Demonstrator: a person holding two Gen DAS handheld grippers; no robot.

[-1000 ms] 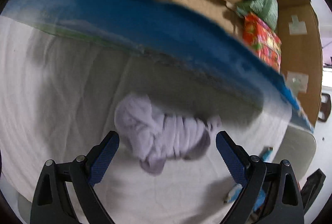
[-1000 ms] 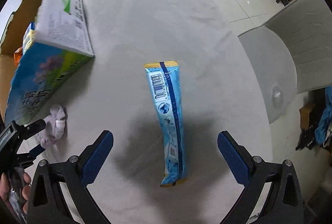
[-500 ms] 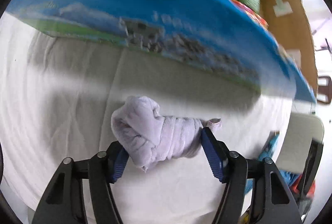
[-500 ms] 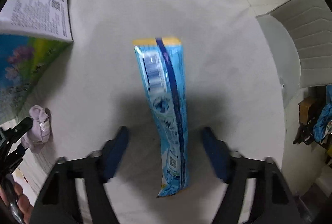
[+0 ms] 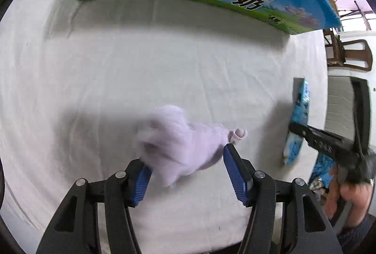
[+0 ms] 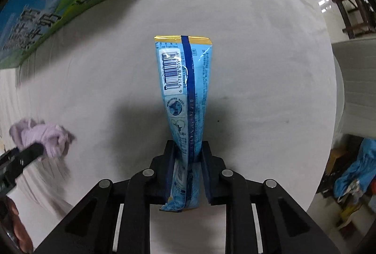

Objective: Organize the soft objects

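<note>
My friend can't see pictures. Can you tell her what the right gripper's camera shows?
The right gripper is shut on the lower part of a long blue snack packet above a white tablecloth. At far left, the other gripper holds a lilac cloth bundle, near a colourful milk carton box.

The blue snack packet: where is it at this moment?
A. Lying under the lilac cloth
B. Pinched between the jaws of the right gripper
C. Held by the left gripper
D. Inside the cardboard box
B: the blue snack packet is squeezed at its lower part by the right gripper.
</note>
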